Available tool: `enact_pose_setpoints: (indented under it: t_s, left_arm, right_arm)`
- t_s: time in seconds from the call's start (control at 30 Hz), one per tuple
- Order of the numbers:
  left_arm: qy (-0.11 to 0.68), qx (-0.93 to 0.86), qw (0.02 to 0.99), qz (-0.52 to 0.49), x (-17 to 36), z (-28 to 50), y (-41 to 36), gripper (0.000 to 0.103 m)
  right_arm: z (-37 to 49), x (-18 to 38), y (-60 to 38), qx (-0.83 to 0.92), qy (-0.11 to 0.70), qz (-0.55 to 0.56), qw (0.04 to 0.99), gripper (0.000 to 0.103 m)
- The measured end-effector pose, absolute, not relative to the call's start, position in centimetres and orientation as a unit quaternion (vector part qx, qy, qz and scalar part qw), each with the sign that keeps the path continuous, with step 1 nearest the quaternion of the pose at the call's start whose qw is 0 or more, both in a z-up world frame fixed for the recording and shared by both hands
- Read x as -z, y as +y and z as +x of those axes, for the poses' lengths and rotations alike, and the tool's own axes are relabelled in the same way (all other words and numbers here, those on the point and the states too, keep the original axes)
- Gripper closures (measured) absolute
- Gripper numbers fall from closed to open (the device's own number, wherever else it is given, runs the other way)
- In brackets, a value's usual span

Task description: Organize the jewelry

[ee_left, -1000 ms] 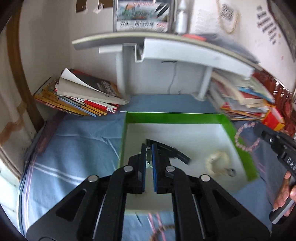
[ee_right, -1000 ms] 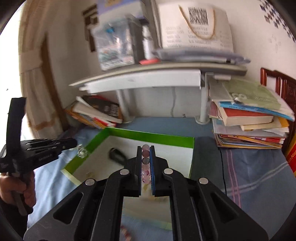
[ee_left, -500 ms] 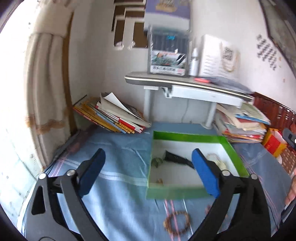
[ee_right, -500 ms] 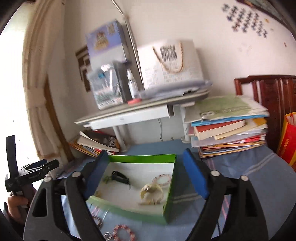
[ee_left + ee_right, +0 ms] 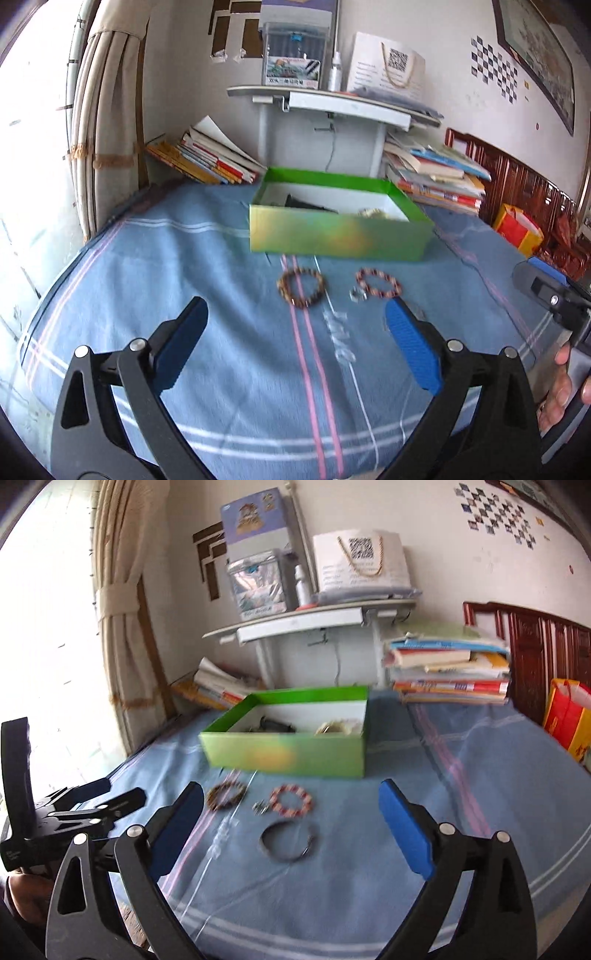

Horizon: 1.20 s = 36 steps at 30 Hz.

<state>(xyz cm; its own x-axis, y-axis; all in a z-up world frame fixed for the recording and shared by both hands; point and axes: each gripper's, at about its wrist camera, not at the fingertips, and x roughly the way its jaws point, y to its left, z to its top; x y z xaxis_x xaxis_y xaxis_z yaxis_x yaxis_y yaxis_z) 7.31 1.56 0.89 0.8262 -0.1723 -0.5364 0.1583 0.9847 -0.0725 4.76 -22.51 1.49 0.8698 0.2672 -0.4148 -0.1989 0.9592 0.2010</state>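
A green box (image 5: 340, 236) (image 5: 288, 753) sits on the blue cloth with a black piece (image 5: 275, 724) and pale jewelry (image 5: 334, 727) inside. In front of it lie a brown bead bracelet (image 5: 301, 287) (image 5: 226, 794), a red bead bracelet (image 5: 378, 282) (image 5: 291, 800), a small silver piece (image 5: 357, 294) (image 5: 260, 806) and a black bangle (image 5: 288, 840). My left gripper (image 5: 295, 350) is open and empty, back from the bracelets. My right gripper (image 5: 291, 830) is open and empty above the black bangle.
Book stacks lie at the back left (image 5: 207, 155) and back right (image 5: 447, 668). A white shelf (image 5: 332, 103) with boxes stands behind the green box. A red and yellow bag (image 5: 570, 716) is at the right. A clear strip (image 5: 340, 336) lies on the cloth.
Both grippers opened over the box, dropping their jewelry into it, then pulled back and lower toward the cloth in front of the box.
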Motion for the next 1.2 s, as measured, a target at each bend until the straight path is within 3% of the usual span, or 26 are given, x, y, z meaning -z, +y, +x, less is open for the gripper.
enact_pose_setpoints:
  t_s: [1.2]
  left_arm:
    - [0.296, 0.103, 0.950, -0.002, 0.2, 5.6, 0.9, 0.007]
  right_arm:
    - [2.4, -0.2, -22.1, -0.120, 0.231, 0.074, 0.963, 0.010]
